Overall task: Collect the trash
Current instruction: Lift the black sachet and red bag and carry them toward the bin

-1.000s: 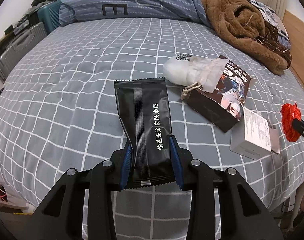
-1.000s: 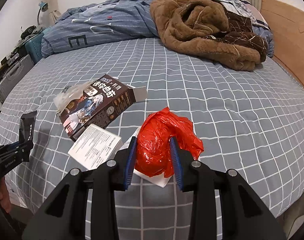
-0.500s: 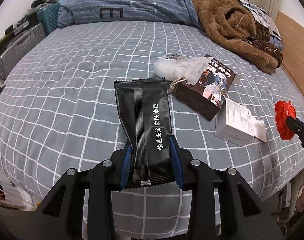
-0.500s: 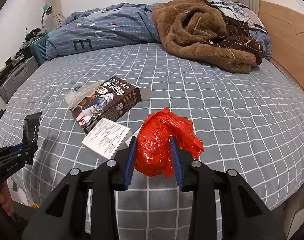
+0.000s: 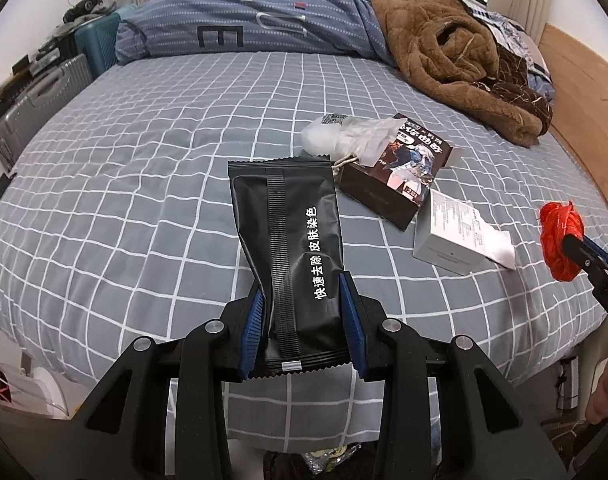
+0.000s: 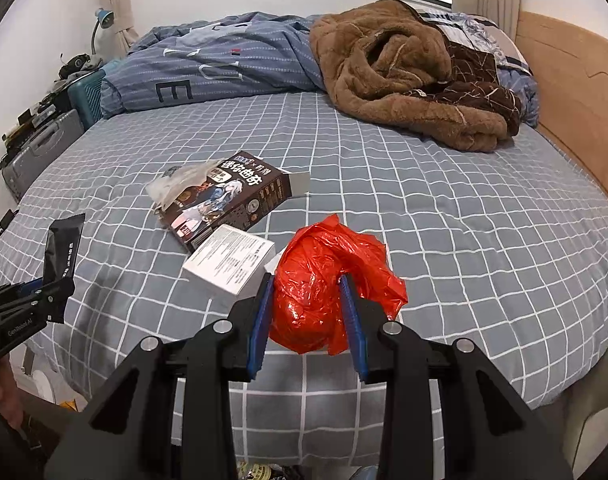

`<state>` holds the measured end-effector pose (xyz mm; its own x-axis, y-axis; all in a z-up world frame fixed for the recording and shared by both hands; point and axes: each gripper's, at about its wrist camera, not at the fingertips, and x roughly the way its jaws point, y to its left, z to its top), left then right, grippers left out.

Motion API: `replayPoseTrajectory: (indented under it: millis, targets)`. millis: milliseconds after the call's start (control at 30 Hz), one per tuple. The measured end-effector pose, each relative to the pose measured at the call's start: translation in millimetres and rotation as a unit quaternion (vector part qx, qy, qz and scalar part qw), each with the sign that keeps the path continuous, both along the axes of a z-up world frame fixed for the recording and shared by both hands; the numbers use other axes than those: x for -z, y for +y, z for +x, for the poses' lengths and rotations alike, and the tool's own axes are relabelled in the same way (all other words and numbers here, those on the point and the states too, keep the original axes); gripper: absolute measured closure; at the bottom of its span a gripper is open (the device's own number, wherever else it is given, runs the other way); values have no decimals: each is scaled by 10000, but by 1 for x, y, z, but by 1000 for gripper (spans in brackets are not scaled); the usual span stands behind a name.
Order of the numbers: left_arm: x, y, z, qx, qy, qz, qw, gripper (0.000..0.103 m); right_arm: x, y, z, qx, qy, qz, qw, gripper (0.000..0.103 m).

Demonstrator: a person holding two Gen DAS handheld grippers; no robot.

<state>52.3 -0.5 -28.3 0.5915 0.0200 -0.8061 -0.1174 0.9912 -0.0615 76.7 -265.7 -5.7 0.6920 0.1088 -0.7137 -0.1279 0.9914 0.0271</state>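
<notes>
The black packet (image 5: 292, 256) is clamped by its lower end between the blue pads of the left tool (image 5: 302, 328), its long body standing out ahead of the jaws and clear of the bed (image 5: 124, 184). The crumpled red bag (image 6: 323, 292) is clamped the same way in the right tool (image 6: 305, 328), bulging out above and to the right of the pads. Both pieces hang near the front edge of the mattress, lifted off the checked sheet.

The step in hand looks like carrying these two away to wherever the rubbish goes; no bin shows clearly in either view. To do it well, keep both grips firm and the tools steady: the packet is slick and held only near one end, so a swing could let it slip, and the thin bag could tear or slide if squeezed unevenly. Let go only once each piece is right over the container.

Further out, three more bits of rubbish lie on the sheet, well ahead of the tools: a white box (image 6: 230, 264) nearest, a dark printed box (image 6: 228, 200) touching its far corner, and a clear plastic wrapper (image 6: 180, 180) lying against the dark box's far-left end. Beyond them a brown fleece blanket (image 6: 407, 76) and a blue striped quilt (image 6: 216, 68) are heaped at the far side of the bed.
</notes>
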Motion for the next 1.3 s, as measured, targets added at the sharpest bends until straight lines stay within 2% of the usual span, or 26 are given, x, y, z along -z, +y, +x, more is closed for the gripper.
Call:
replayPoseTrajectory:
  millis: [300, 800, 1300]
  targets:
    - [-9, -7, -15, 77, -86, 37, 9999, 67, -10, 5, -19, -39, -132, 4, 9999, 71]
    - [-5, -25, -58, 205, -87, -29, 9997, 67, -13, 11, -61, -127, -147, 76, 9998, 71]
    - [8, -37, -96, 319, 65, -142, 9994, 67, 10, 13, -105, -86, 139, 79, 9998, 71]
